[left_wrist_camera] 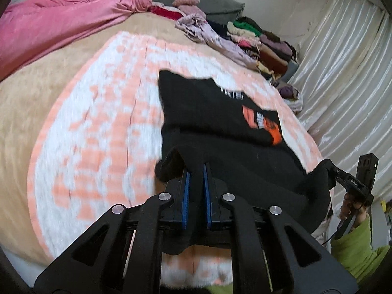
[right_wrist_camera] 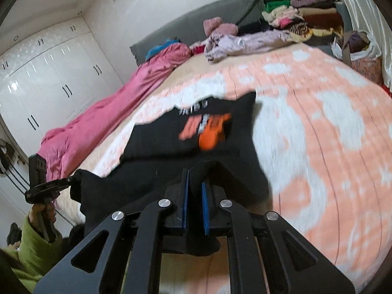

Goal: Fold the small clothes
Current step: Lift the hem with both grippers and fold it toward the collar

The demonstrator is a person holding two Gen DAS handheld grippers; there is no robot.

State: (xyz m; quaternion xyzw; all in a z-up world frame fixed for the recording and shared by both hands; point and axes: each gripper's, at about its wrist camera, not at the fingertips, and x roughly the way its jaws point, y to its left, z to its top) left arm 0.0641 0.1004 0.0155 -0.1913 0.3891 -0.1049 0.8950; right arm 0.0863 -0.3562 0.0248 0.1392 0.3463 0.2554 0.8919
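I pinch black shirt (left_wrist_camera: 220,122) hem, both jaws closed | soft, light, droops | grip corners, keep taut

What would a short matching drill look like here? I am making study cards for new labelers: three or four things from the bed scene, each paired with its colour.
Things:
1. garment held by both grippers
2. quilt bunched along the bed's edge
3. sleeve at the person's wrist
4. headboard

Colours:
A. green
B. grey
C. black with an orange print
D. pink

Pairs: 1-C, 2-D, 3-A, 4-B
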